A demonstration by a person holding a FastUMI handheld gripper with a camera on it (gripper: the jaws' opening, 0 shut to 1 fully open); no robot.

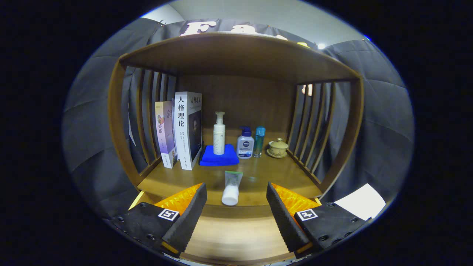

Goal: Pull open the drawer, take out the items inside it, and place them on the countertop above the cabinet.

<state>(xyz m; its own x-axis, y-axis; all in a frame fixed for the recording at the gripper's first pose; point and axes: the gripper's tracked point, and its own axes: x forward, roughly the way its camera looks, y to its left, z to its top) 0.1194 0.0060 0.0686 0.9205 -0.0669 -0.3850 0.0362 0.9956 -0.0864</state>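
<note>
Gripper view, looking forward along two black ribbed fingers with orange backing. Gripper (pixel 236 212) spread wide, holding nothing. Green-and-white squeeze tube (pixel 231 188) lying cap-forward on the brown wooden countertop (pixel 266 173), between the two fingers and just ahead of their tips, touching neither. Farther back on the same surface: two upright books (pixel 181 129) at the slatted side, a tall white pump bottle (pixel 218 133) standing on a folded blue cloth (pixel 219 157), a small white bottle with blue cap (pixel 245 143), a slim teal bottle (pixel 259 141) and a tan lidded teacup on a saucer (pixel 278 148).

Step in hand, judged from the layout: tube apparently just set down on the countertop, release complete. Drawer probably the pale wooden band below the countertop edge, though blurred and too close to tell whether anything remains inside. Next move calls for backing away without nudging the tube, then dropping toward the drawer for any further item.
</note>
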